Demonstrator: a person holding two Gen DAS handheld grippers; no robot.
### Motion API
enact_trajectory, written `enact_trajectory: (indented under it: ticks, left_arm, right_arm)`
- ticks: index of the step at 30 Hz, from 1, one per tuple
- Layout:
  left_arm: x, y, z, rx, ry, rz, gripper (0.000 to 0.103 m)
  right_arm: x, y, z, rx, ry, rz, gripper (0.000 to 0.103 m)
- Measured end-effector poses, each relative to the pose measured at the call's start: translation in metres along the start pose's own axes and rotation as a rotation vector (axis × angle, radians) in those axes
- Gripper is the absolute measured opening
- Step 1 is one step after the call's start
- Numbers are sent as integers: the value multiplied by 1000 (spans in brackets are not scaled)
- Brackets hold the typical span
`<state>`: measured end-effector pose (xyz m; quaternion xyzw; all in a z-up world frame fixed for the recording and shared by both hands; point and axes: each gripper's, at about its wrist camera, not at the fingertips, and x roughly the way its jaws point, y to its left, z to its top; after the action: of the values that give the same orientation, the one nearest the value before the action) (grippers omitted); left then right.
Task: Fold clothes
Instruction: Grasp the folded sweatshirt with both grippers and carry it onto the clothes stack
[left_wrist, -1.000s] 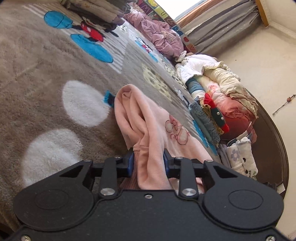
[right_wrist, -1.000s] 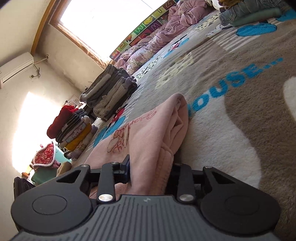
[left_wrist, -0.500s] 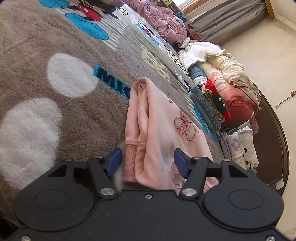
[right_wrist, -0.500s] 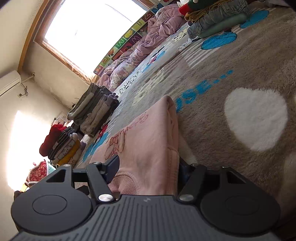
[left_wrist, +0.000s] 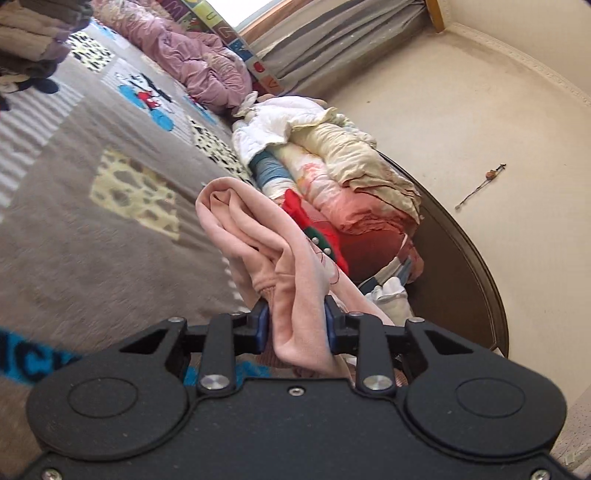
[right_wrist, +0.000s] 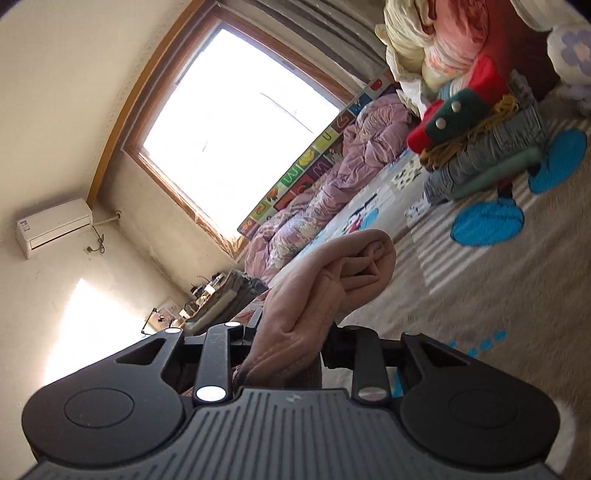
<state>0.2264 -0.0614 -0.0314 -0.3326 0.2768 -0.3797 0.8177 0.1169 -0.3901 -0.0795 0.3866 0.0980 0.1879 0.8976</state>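
Note:
A pink sweatshirt (left_wrist: 258, 229) is bunched into thick folds and lifted above the brown cartoon blanket (left_wrist: 92, 251). My left gripper (left_wrist: 295, 319) has its jaws closing, and the blue pads press on a fold of the pink cloth near a ribbed cuff. In the right wrist view the same pink sweatshirt (right_wrist: 347, 266) rises in a rolled hump ahead of my right gripper (right_wrist: 291, 330), whose jaws are also closing with the cloth pinched between them. The rest of the garment hangs hidden below both grippers.
A heap of unfolded clothes (left_wrist: 340, 177) lies along the blanket's edge by a dark curved headboard (left_wrist: 472, 266). A purple quilt (left_wrist: 192, 55) lies at the far end under the window (right_wrist: 240, 122). Stacked jeans (right_wrist: 487, 151) and a folded grey pile (right_wrist: 221, 299) stand on the blanket.
Both grippers opened around the sweatshirt half a second ago and have closed on it again. Both have risen and swung, lifting the cloth off the blanket.

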Motion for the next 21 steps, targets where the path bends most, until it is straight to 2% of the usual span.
enact_trajectory:
  ticks: [3,10,13,15,16,18,19,20,21]
  left_arm:
    - [55,-5,33,58,22,-68,26]
    - [181,-3,103,88,45,-260,26]
    - [227,2,128,44,29,-363,26]
    - [258,13,139,4,37,-403,26]
    - [277,22,137,-6,71,-375,26]
    - [318,42,129,-23,155,-291,30]
    - [340,58,119,-62,235,-191,28]
    - [348,80,109,-135,255,-175,31]
    - [352,103,98,-216,251,-195,31]
  right_arm:
    - [6,-13,40,-32,-106,-21,30]
    - [38,-43,141,-171,-320,-94,30]
    - [54,-55,182,-226,-388,-116,30]
    - [65,-68,207,-231,-417,-134,30]
    - [71,-75,219,-233,-432,-143,32]
    - [88,-103,224,-184,-425,-253,42]
    - [98,-121,219,-144,-407,-327,50]
    - [108,-143,210,-91,-369,-407,53]
    - [116,-164,201,-41,-330,-467,53]
